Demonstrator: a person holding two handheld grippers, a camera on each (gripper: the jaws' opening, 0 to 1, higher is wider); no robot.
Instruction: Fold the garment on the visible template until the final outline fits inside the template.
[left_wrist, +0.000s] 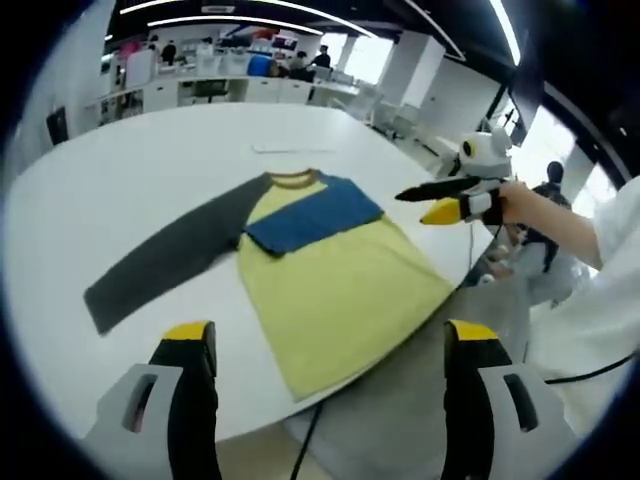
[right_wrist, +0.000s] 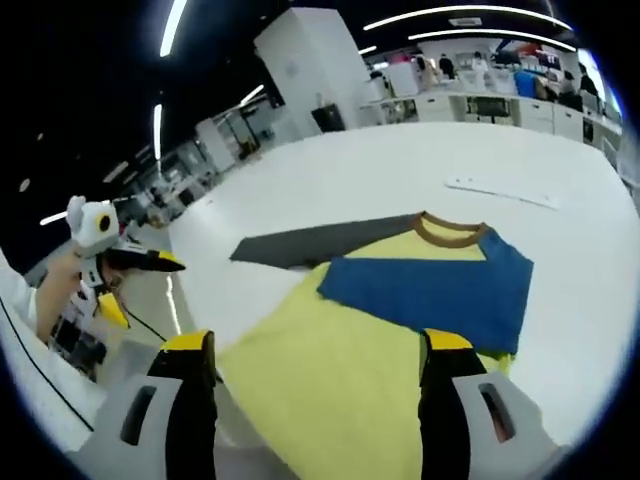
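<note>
A yellow shirt (left_wrist: 330, 290) with one blue sleeve (left_wrist: 315, 215) folded across its chest and one grey sleeve (left_wrist: 165, 255) spread lies on the white bench (left_wrist: 120, 170), both claws (left_wrist: 330, 345) (right_wrist: 318, 350) apart, holding nothing.

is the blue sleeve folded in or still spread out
Folded in: the blue sleeve lies across the yellow shirt chest, while the grey sleeve stretches out flat.

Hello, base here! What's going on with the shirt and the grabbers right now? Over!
Both hand-held grippers open, holding nothing. Yellow long-sleeved shirt flat on white round table, blue sleeve folded across chest, grey sleeve spread out. Nothing in the way.
</note>
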